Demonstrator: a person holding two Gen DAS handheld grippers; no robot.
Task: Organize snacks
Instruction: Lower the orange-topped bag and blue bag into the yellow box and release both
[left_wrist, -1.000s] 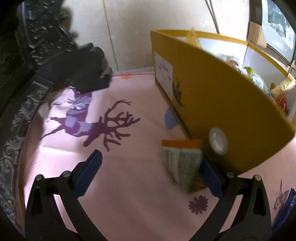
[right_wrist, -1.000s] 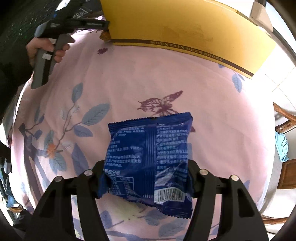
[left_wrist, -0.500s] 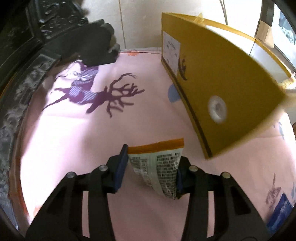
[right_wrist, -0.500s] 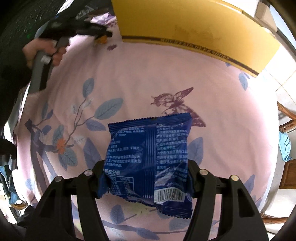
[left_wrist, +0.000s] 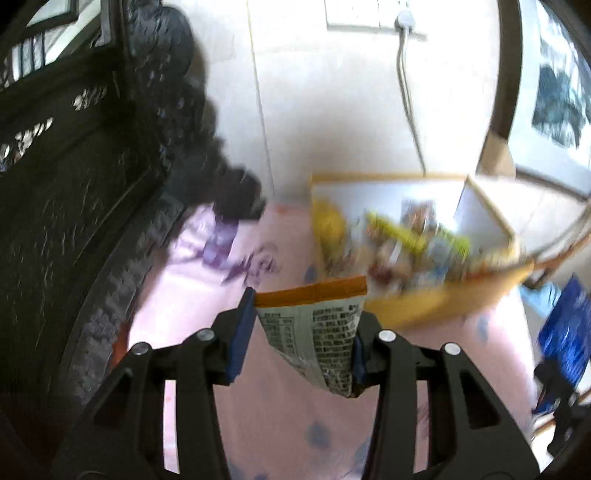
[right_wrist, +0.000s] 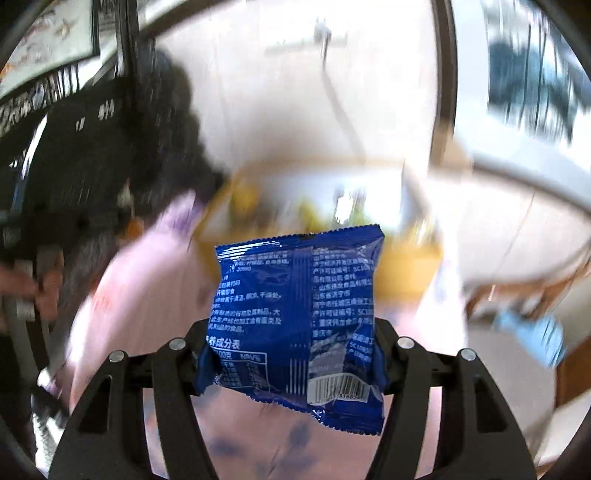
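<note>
My left gripper (left_wrist: 301, 334) is shut on a small orange-topped snack packet (left_wrist: 317, 325) and holds it in the air, just short of the yellow cardboard box (left_wrist: 413, 306). Several snack packs (left_wrist: 399, 236) lie inside that box. My right gripper (right_wrist: 291, 363) is shut on a blue snack bag (right_wrist: 299, 321), lifted off the pink cloth (right_wrist: 147, 295). The same blue bag (left_wrist: 565, 332) shows at the right edge of the left wrist view. The yellow box (right_wrist: 402, 266) appears blurred behind the blue bag in the right wrist view.
A dark carved headboard (left_wrist: 74, 221) runs along the left. A pale wall with a hanging cable (left_wrist: 406, 92) stands behind the box. A hand (right_wrist: 22, 284) on the other gripper's handle shows at the left of the right wrist view. Wooden furniture (right_wrist: 517, 295) sits at right.
My left gripper closed on the orange-topped packet and lifted it above the cloth. My right gripper rose with the blue bag. Both views now look over the box's rim.
</note>
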